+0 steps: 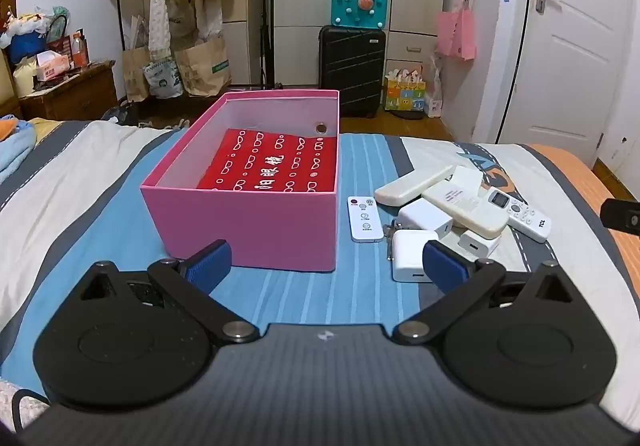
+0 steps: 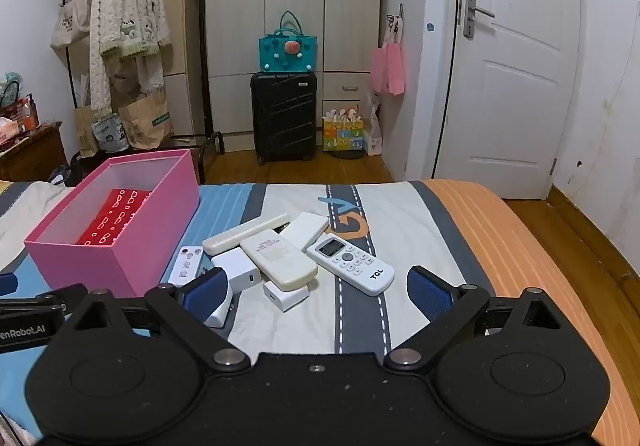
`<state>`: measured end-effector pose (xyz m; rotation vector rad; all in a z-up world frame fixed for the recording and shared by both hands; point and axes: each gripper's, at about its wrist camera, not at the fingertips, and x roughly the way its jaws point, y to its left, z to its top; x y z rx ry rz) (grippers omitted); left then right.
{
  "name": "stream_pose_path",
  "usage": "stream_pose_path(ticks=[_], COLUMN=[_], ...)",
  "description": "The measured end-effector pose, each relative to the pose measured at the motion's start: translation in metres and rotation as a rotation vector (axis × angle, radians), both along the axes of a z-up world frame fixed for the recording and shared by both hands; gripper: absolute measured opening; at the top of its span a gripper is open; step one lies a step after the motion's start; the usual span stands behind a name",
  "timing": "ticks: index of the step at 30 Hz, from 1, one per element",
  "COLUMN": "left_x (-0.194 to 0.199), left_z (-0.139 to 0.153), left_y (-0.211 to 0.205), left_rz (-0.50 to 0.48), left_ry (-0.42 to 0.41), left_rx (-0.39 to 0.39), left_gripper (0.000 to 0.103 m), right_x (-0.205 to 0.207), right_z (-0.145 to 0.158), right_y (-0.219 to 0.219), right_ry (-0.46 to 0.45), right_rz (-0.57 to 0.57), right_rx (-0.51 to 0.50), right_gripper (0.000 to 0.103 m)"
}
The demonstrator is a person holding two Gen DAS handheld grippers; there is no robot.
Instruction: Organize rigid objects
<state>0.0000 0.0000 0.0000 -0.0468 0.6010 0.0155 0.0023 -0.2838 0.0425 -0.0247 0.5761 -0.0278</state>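
**A:** Where do your grippers stand, and do they hold anything?

**B:** Your left gripper (image 1: 328, 262) and your right gripper (image 2: 318, 294) both hang above the striped bedspread (image 2: 400, 205), tilted downward, jaws spread about as wide as they go. Neither has hold of anything.

**A:** Where are the things to be tidied?

**B:** Take the open pink cardboard box (image 1: 256, 221) as your landmark; a red printed cloth (image 1: 272, 161) lies in its bottom. Just to the box's right sits a loose heap of white plastic objects. Closest to the box is a small flat white remote (image 1: 363, 219). Right of it lie several white charger cubes (image 1: 414, 260), partly under a long cream remote (image 2: 278, 260). Farthest from the box is a white air-conditioner remote with a small screen (image 2: 351, 266).

**A:** Which hand is nearer?

**B:** I judge the right. The heap lies straight ahead between its open fingers, while your left gripper faces the box's near corner, with only one charger cube beside its right finger.

**A:** How does the screened remote lie?

**B:** Flat, buttons up. Its long axis runs diagonally, the screen end pointing away and toward the box, the other end toward you and away from the box. Your fingers would have to close across its narrow width.
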Motion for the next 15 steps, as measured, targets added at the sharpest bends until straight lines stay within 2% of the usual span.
stream_pose_path(ticks=[9,15], left_x=[-0.001,0.001], left_z=[-0.004,-0.007], left_y=[0.006,0.007], left_rz=[-0.024,-0.027], left_ry=[0.008,0.011], left_rx=[-0.015,-0.030], left_gripper=[0.103,0.103], right_x=[0.004,0.001], right_z=[-0.002,-0.004], right_y=[-0.003,0.000], right_ry=[0.045,0.035], right_rz=[0.003,0.003], right_rx=[0.004,-0.007], right_gripper=[0.099,0.099])
